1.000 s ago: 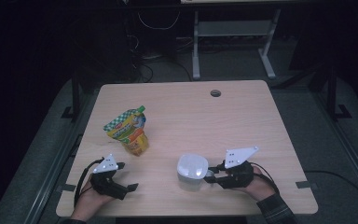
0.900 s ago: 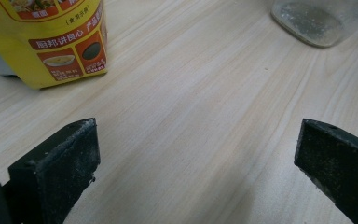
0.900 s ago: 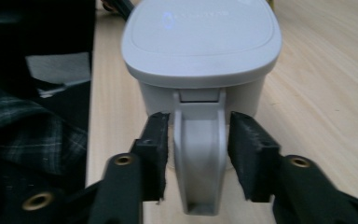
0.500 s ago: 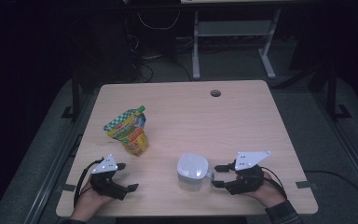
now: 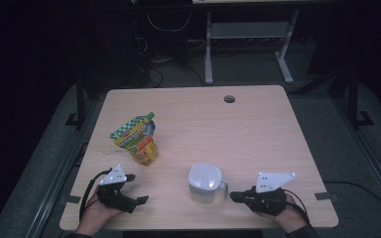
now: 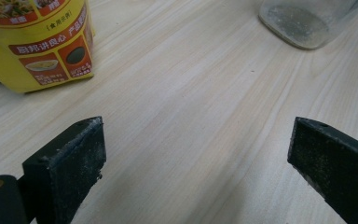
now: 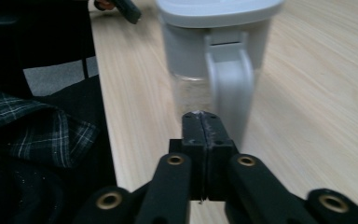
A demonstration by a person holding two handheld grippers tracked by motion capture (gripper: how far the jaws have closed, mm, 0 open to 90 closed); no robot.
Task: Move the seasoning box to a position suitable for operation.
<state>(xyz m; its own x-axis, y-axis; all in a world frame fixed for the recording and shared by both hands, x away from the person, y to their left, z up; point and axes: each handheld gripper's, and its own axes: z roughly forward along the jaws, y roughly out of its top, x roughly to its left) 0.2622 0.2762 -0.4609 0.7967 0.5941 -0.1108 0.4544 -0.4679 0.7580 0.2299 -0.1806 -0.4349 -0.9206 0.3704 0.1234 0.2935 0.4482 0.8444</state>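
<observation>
Standing by the tabletop [image 5: 258, 129]: a pale wooden surface with two hand-held grippers at its near edge and dark floor around it.
Jug: a clear jug with a grey-white lid [image 5: 206, 182] stands upright near the front middle of the tabletop, its handle [image 7: 229, 88] turned toward the right gripper.
Right gripper [image 5: 234, 197]: lies low at the front right, pointing at the jug; its jaws have just been closing and now sit pressed together with nothing between them, the tips just short of the handle, apart from it as far as I can tell.
Left gripper [image 5: 136, 188]: rests at the front left in the person's hand [image 5: 96, 215], jaws spread wide over bare wood, holding nothing.
Pouch: a yellow food pouch [image 5: 136, 139] with printed pictures stands leaning, beyond the left gripper and well to the left of the jug; in the left gripper view it is at the upper left [image 6: 37, 42], with the base of the jug at the upper right.
In the way: bare wood lies between the right gripper and the handle; the pouch stands apart from both.
Around: a round cable hole [image 5: 229, 99] near the far edge, a grey metal frame [image 5: 248, 44] and loose cables on the floor behind, a checked sleeve [image 7: 32, 130] beside the tabletop's edge in the right gripper view.
</observation>
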